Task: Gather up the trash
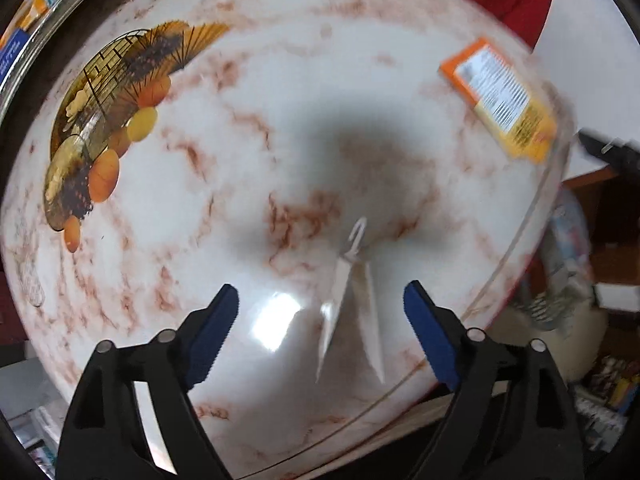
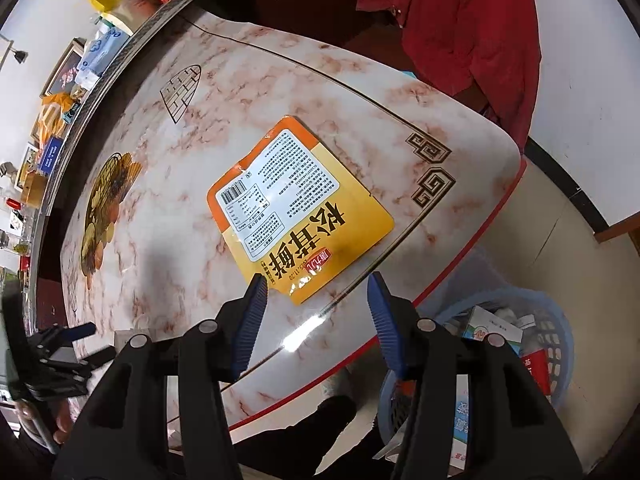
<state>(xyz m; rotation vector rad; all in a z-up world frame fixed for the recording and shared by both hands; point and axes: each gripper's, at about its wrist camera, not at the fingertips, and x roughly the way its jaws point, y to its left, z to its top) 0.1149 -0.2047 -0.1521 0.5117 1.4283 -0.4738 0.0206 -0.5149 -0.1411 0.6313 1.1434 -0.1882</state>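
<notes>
My left claw (image 1: 322, 336) gapes wide over a white plastic scrap (image 1: 352, 300) on the marble surface (image 1: 240, 160); my right claw (image 2: 316, 316) stands half-open, empty, at the orange packet (image 2: 298, 208).

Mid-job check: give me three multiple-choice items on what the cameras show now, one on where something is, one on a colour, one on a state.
1. Where is the blue basket?
A. On the table
B. On the floor past the table's edge
C. On the red cloth

2. What is the main colour of the flat packet?
A. Green
B. Orange-yellow
C. Black

3. How does the right hand-held gripper stand?
A. Shut on the packet
B. Open, with the packet's near edge just ahead of it
C. Shut on the basket

Answers: 1 B, it stands below the marbled table rim, holding boxes. 2 B, orange border, yellow face. 3 B, both blue pads are apart and clear of the packet.
</notes>
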